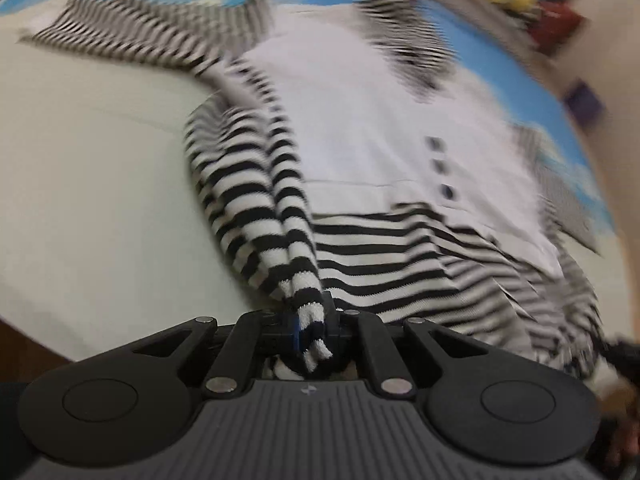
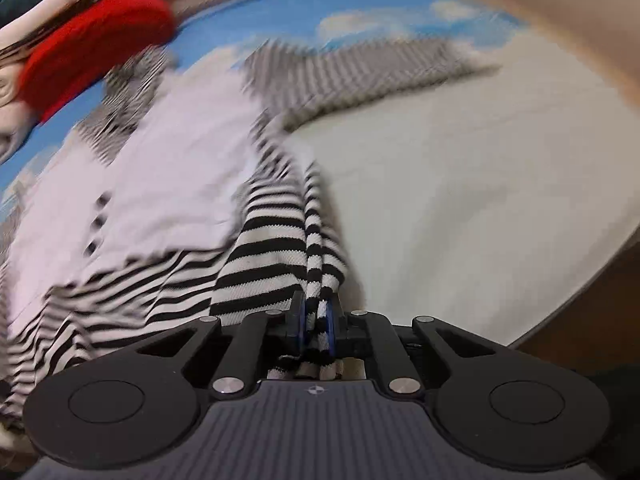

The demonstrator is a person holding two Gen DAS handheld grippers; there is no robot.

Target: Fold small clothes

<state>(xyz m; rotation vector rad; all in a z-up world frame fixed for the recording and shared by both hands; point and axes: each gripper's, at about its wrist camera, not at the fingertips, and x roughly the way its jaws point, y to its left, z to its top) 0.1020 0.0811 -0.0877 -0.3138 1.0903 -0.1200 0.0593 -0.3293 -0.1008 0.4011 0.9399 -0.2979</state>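
Striped hem corners of the small top (image 1: 360,128) sit clamped in both jaws, left gripper (image 1: 310,330) and right gripper (image 2: 316,330); lift them evenly, carrying the hem toward the collar.

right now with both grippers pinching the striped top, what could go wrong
1. Each gripper holds only a thin bunch of striped hem: left gripper, right gripper. A sharp pull might slip the striped top free.
2. The sleeve lies spread to the side, so it could drag or crumple during the fold.
3. The red garment sits close by the collar end; folding that way might catch it.
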